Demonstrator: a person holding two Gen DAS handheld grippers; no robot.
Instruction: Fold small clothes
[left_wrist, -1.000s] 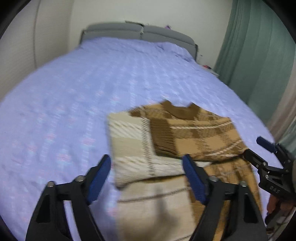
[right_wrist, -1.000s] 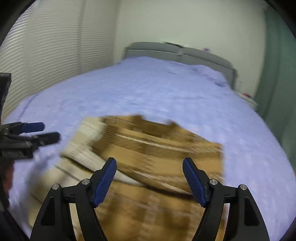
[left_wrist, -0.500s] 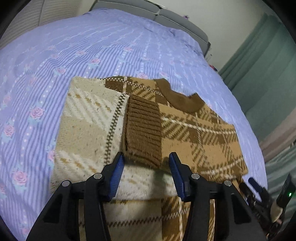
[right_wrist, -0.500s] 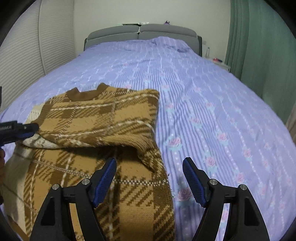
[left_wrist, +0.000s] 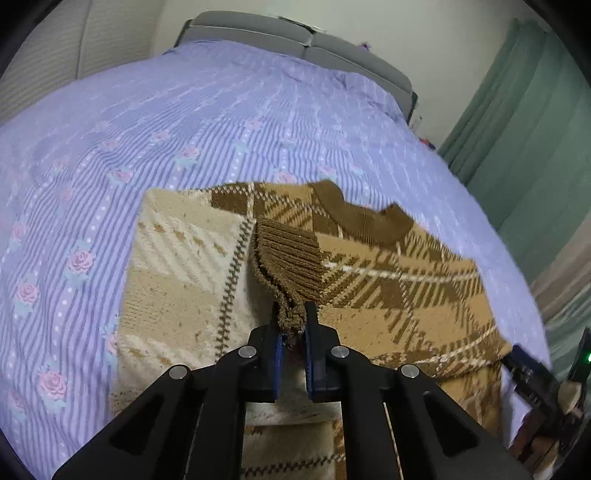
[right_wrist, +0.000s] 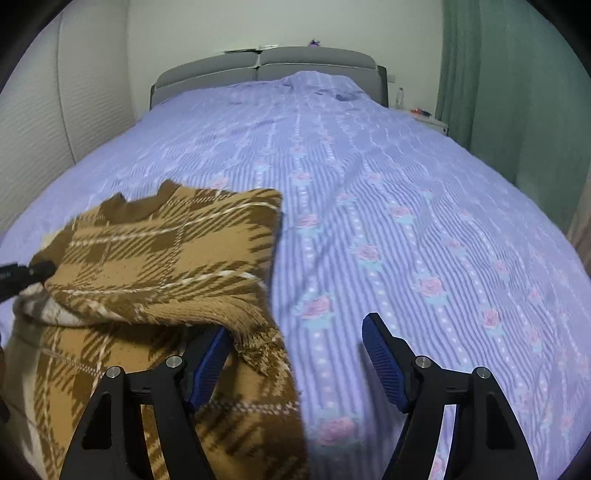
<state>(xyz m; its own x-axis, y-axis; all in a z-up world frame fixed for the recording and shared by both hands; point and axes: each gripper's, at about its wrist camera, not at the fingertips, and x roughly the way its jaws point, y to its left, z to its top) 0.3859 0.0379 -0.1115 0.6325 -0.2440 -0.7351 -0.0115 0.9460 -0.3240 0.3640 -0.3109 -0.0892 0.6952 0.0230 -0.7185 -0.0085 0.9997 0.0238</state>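
Observation:
A small brown and cream plaid sweater (left_wrist: 388, 280) lies on the bed, partly folded, with its brown collar away from me. My left gripper (left_wrist: 292, 325) is shut on the ribbed brown sleeve cuff (left_wrist: 288, 258) and pinches its near edge over the sweater's body. In the right wrist view the sweater (right_wrist: 155, 258) lies at the left. My right gripper (right_wrist: 297, 347) is open at the sweater's right edge, its left finger (right_wrist: 208, 362) tucked under a raised fold and its right finger over bare sheet. The left gripper's tip (right_wrist: 40, 271) shows at the far left.
The bed has a lilac striped sheet with pink roses (right_wrist: 406, 221) and a grey headboard (right_wrist: 266, 66). A green curtain (right_wrist: 517, 92) hangs on the right. A white wall panel (right_wrist: 55, 110) runs along the left.
My left gripper closed from open onto the sleeve cuff. My right gripper moved in lower against the sweater's right edge and stayed open.

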